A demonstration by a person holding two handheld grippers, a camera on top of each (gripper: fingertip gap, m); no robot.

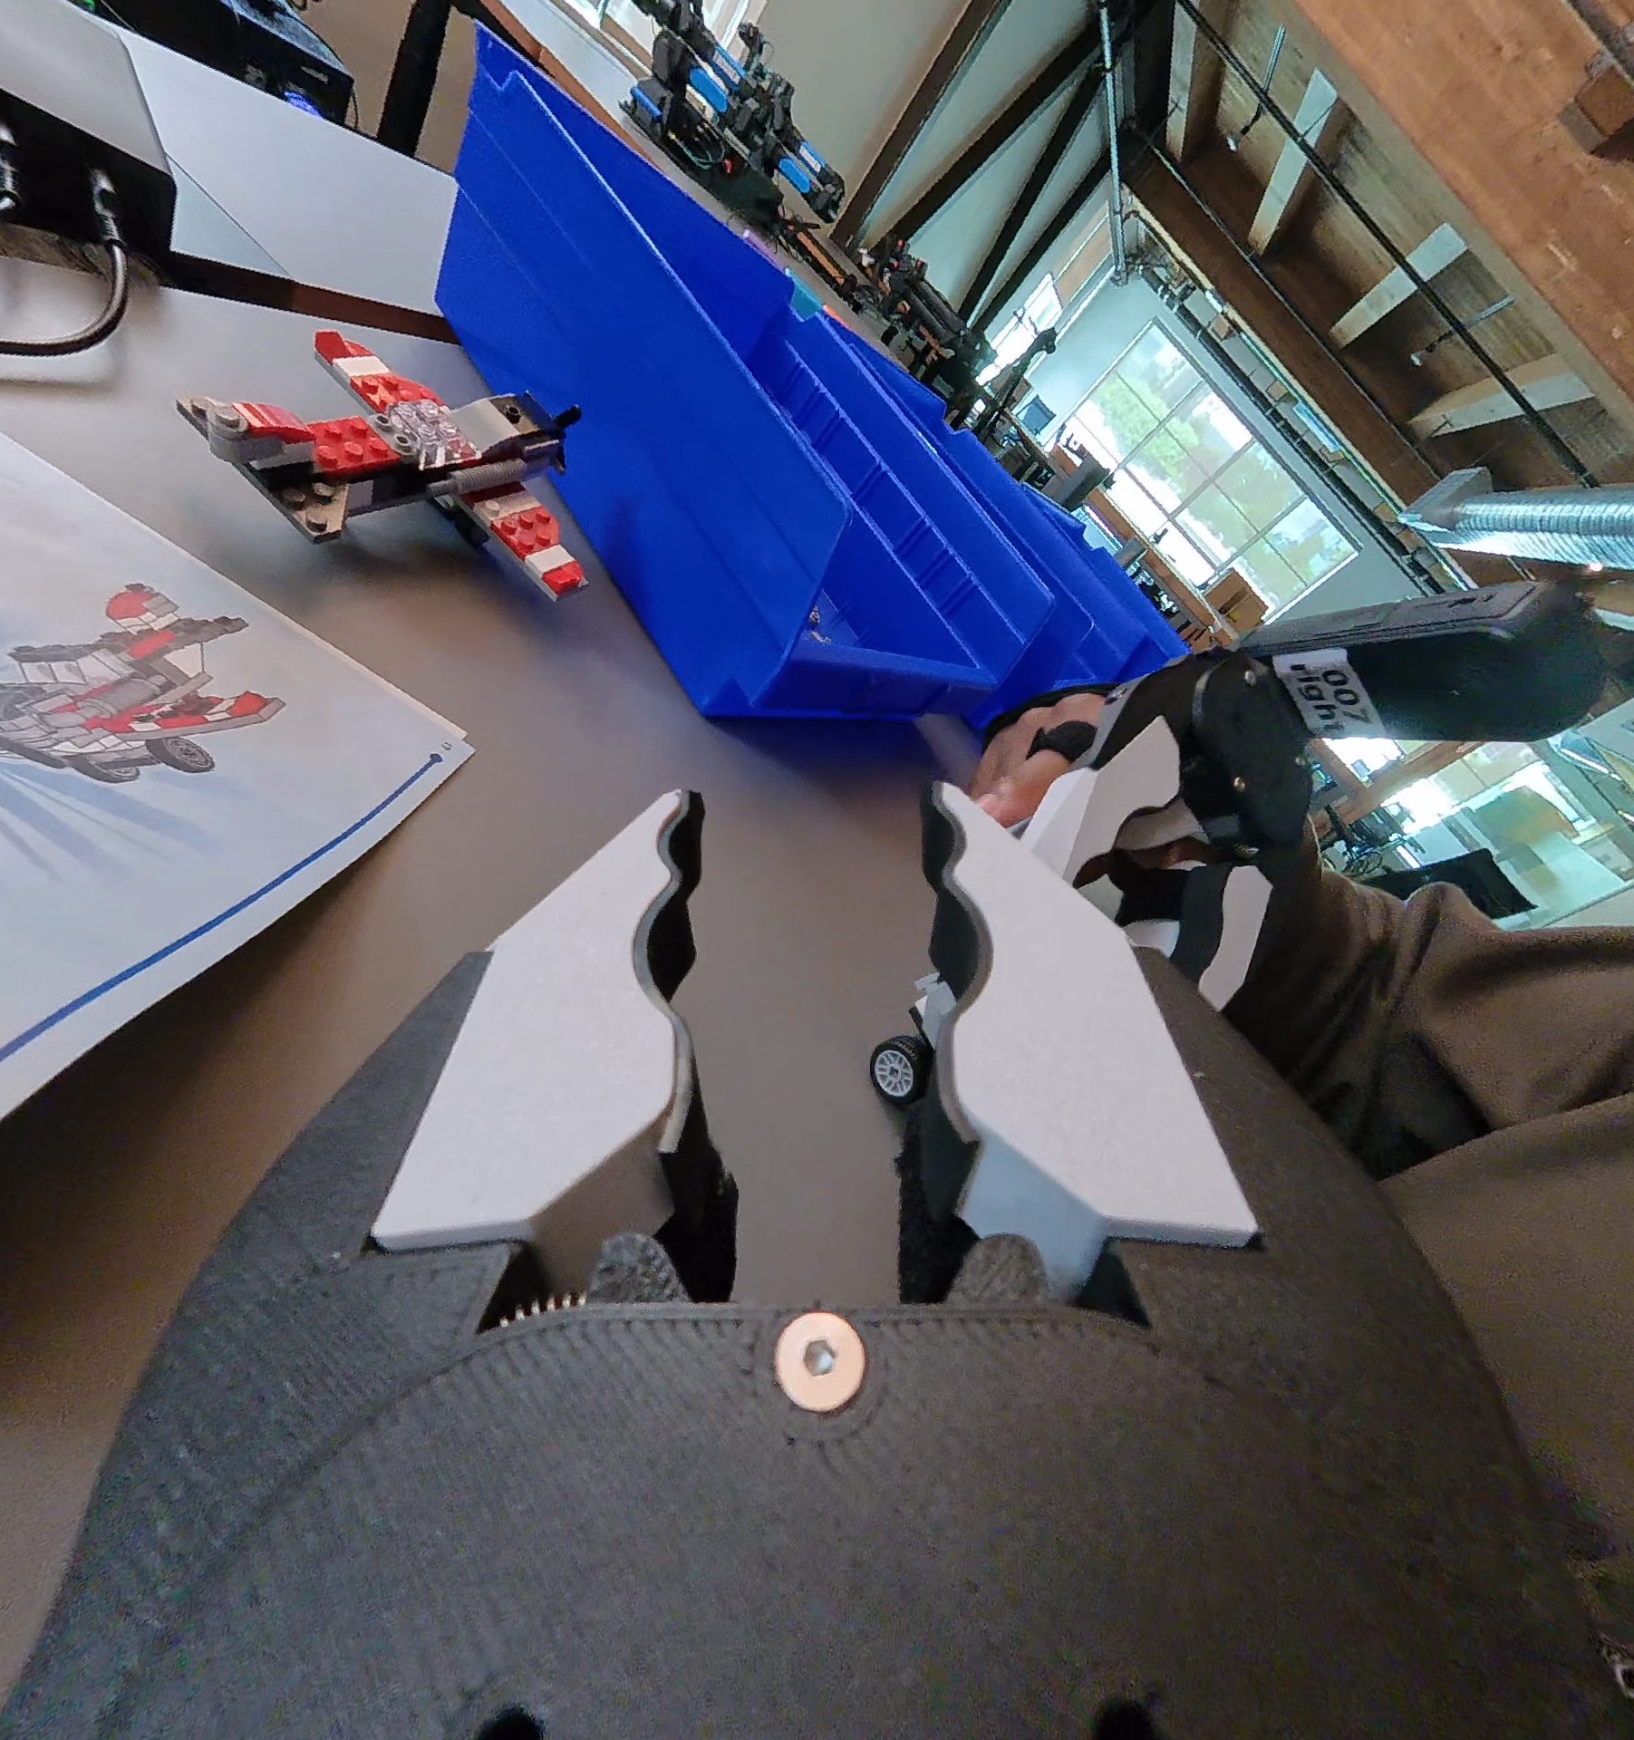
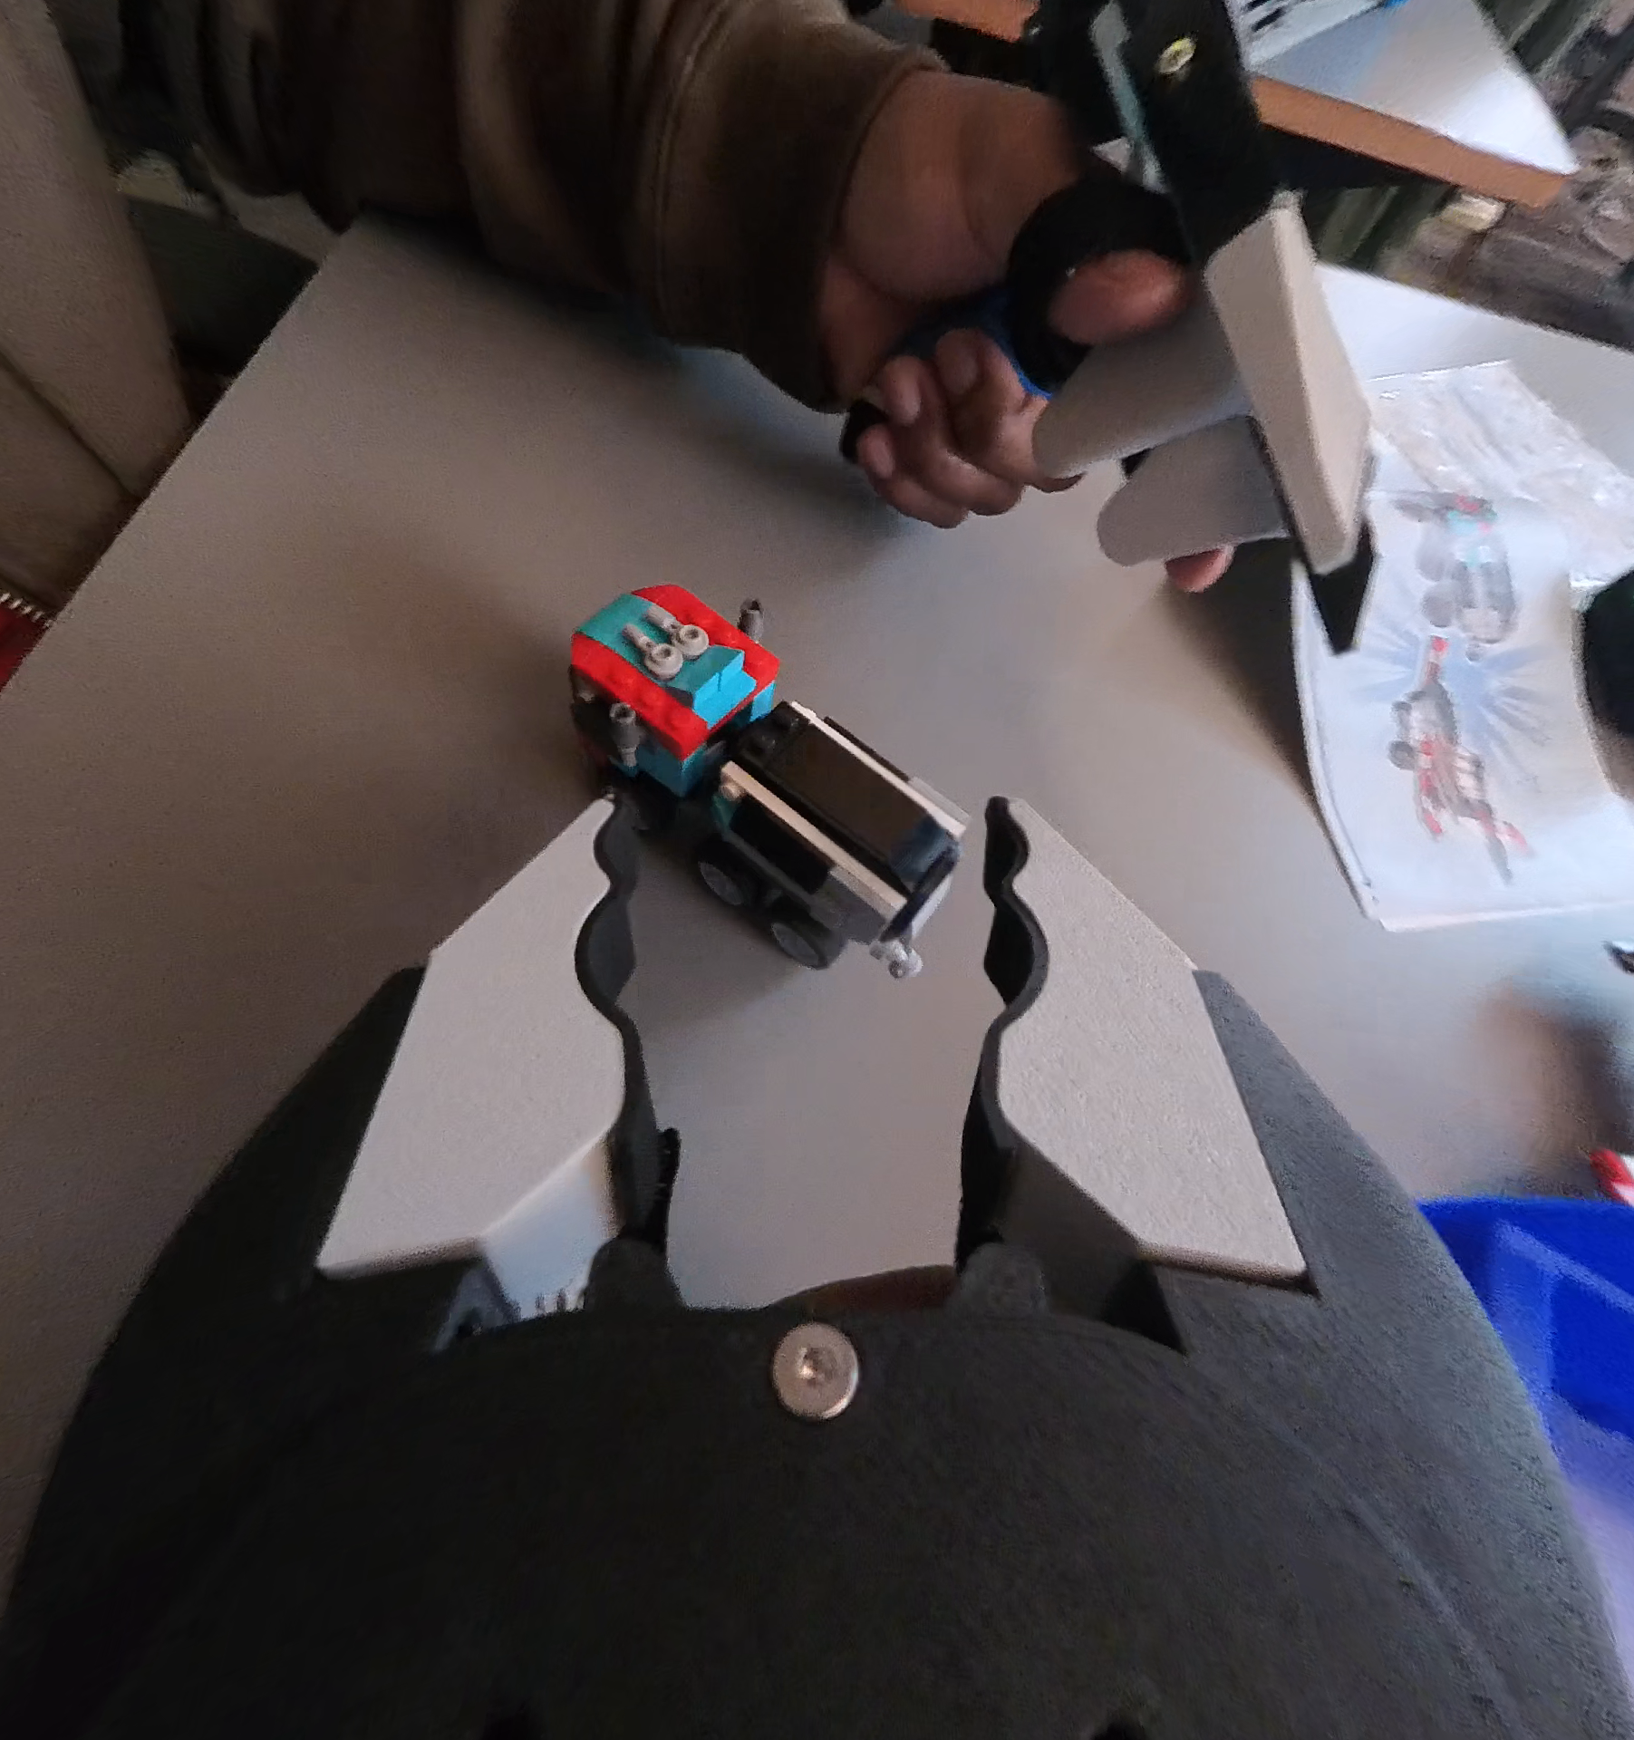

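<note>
**Both grippers parted, nothing gripped**

Left gripper [image 1: 813,819]: grey fingers with black pads stand apart, bare gap between them. Held by a hand [image 2: 945,311] in a brown sleeve, fingers curled round the handle, gripper angled downward.

Right gripper [image 2: 794,819]: jaws spread wide, pads pressing on nothing. The right hand [image 1: 1039,753] wraps its handle; brown sleeve behind it.

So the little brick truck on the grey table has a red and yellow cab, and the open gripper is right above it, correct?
Not quite: the brick truck has a red and teal cab, not yellow, as the right wrist view shows. It does stand on the grey table, under the open right gripper.
</note>
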